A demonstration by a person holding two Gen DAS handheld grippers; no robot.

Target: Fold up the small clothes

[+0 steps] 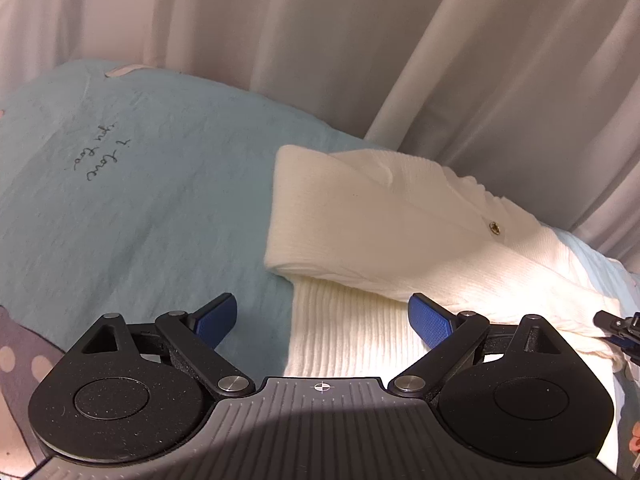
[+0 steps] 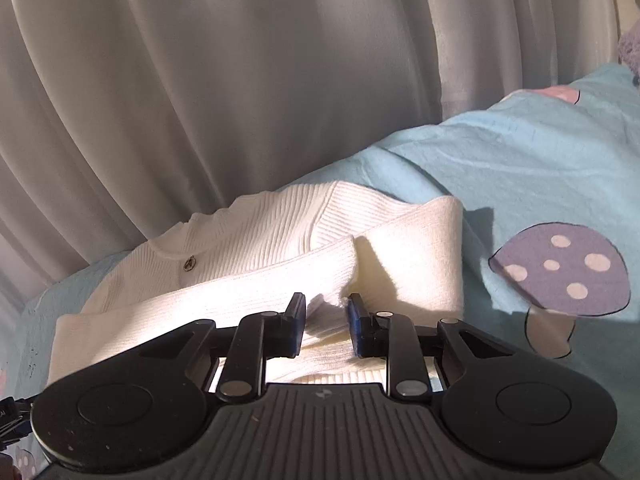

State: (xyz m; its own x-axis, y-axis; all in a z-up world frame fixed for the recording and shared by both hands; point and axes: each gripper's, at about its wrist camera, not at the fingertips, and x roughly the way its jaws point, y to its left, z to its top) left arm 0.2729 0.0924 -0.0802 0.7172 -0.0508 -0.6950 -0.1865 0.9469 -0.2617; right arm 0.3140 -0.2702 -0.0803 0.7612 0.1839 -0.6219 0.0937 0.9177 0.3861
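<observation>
A white ribbed knit cardigan [image 1: 380, 216] with a brass button [image 1: 495, 228] lies partly folded on a light blue bedsheet [image 1: 140, 200]. My left gripper [image 1: 322, 304] stands wide open just above the ribbed hem, one pad over the sheet and the other over the knit, holding nothing. In the right wrist view the cardigan [image 2: 280, 248] fills the middle, a sleeve folded across it. My right gripper [image 2: 326, 304] has its jaws narrowly apart at a raised fold edge; cloth shows in the gap, but the pads do not visibly press on it. The right gripper's tip [image 1: 618, 330] shows at the cardigan's right edge.
Pale pleated curtains [image 1: 320, 40] hang close behind the bed along its far edge. The sheet carries a handwriting print [image 1: 102, 156] and a purple spotted mushroom print [image 2: 560, 268]. Bare sheet [image 2: 520, 152] lies to the right of the cardigan in the right wrist view.
</observation>
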